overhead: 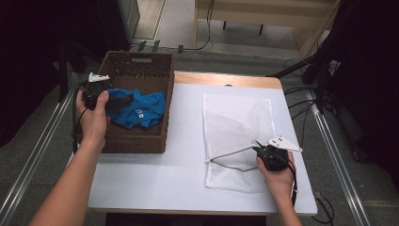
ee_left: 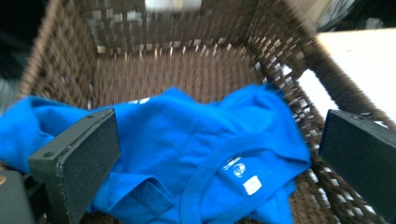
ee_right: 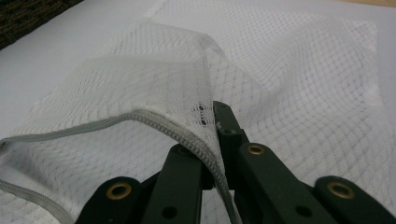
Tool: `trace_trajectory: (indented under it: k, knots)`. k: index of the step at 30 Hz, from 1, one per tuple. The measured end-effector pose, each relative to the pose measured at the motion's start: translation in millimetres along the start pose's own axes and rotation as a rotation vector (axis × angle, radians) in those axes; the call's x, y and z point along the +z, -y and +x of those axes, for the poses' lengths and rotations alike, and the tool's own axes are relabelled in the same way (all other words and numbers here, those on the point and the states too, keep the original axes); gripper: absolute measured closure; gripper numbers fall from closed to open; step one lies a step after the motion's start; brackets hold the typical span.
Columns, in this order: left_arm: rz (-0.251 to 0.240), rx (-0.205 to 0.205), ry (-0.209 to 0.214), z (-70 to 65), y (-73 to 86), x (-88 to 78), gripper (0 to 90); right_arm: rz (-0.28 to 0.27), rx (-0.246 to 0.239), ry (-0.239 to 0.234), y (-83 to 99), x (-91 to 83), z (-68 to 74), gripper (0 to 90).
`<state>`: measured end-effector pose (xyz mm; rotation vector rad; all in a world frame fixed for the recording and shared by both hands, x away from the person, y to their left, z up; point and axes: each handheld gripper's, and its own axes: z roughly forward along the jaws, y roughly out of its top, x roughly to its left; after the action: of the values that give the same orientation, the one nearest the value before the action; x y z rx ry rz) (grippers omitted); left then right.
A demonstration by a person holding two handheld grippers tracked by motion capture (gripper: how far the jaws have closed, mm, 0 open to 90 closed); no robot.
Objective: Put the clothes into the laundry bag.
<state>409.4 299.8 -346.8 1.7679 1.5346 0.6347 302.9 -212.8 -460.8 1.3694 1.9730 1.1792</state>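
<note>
Blue shirt (ee_left: 196, 154) lies in the wicker basket (overhead: 141, 66) at ten o'clock; left gripper (ee_left: 219, 163), wide open and empty, should pinch it while right gripper (ee_right: 212, 140) holds mesh bag (overhead: 235, 122) zipper edge clamped up.

Blue shirt (overhead: 141, 109) crumpled in wicker basket (overhead: 141, 141) at 10 o'clock; white mesh bag (overhead: 235, 136), zipper edge lifted, flat at 3 o'clock.
</note>
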Motion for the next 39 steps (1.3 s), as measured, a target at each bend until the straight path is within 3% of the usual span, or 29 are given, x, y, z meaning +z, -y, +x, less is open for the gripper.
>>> trace_trajectory:
  k: [2,5,8,12,14,17,18,21,23,25,26,27,28,29,30,31,32,33,35,38,39]
  knots:
    - [0.016,-0.016,0.009,0.4,-0.9,11.1,0.0,-0.001,-0.002,0.0,-0.1,-0.2,0.3,90.0]
    - [0.06,-0.039,-0.027,1.5,-0.9,28.8,0.0,0.001,-0.001,-0.004,0.3,0.3,0.2,90.0]
    - [0.101,-0.072,-0.025,4.2,-3.0,40.6,0.0,0.002,-0.005,-0.004,0.6,1.0,-0.1,90.0]
    - [0.21,-0.099,-0.008,5.9,-2.4,56.1,0.0,0.001,-0.006,-0.004,0.6,1.1,-0.1,90.0]
    - [0.221,-0.096,-0.024,5.6,-0.8,63.1,0.0,0.003,-0.003,-0.005,0.7,1.2,-0.1,90.0]
    - [0.234,-0.107,-0.014,5.4,-0.2,69.1,0.0,0.003,0.001,-0.008,1.0,2.0,-0.6,90.0]
    - [0.254,-0.136,-0.019,6.5,2.2,76.6,0.0,0.004,0.003,-0.009,1.2,2.4,-0.9,90.0]
    - [0.32,-0.167,-0.048,8.1,7.4,89.1,0.0,0.005,0.001,-0.011,1.7,3.1,-0.6,90.0]
    - [0.363,-0.163,-0.068,8.2,11.9,96.9,0.0,0.004,0.004,-0.01,1.7,2.9,-0.1,90.0]
    - [0.383,-0.175,-0.06,8.4,13.5,99.6,0.0,0.001,0.005,-0.013,1.7,2.8,0.2,90.0]
    - [0.42,-0.195,-0.025,7.6,15.1,103.4,0.0,0.002,0.004,-0.013,1.7,2.8,0.2,90.0]
    - [0.448,-0.192,0.006,4.7,15.7,105.6,0.0,0.002,0.004,-0.013,1.8,2.9,0.2,90.0]
    - [0.448,-0.192,0.006,4.7,15.7,105.6,0.0,0.002,0.002,-0.013,1.9,3.2,-0.1,90.0]
    - [0.49,-0.157,0.078,-1.9,17.2,108.3,0.0,0.003,0.002,-0.014,2.0,3.4,-0.1,90.0]
    - [0.502,-0.14,0.092,-5.2,16.9,108.9,0.0,0.005,0.002,-0.016,2.1,3.7,-0.1,90.0]
    - [0.516,-0.126,0.091,-7.2,16.5,109.4,0.0,0.004,0.001,-0.015,2.1,4.1,-0.1,90.0]
    - [0.524,-0.116,0.065,-8.3,16.5,110.6,0.0,0.004,0.002,-0.015,2.1,4.2,0.1,90.0]
    - [0.538,-0.118,0.026,-9.0,16.1,112.0,0.0,0.004,0.003,-0.013,2.1,4.1,0.4,90.0]
    - [0.543,-0.122,0.009,-9.4,15.9,113.1,0.0,0.004,0.004,-0.011,2.1,4.1,0.8,90.0]
    - [0.564,-0.053,-0.024,-10.1,18.2,115.5,0.0,0.002,0.0,-0.011,2.3,3.8,1.5,90.0]
    - [0.565,-0.049,-0.029,-11.4,18.6,116.1,0.0,0.002,0.0,-0.012,2.3,3.7,1.8,90.0]
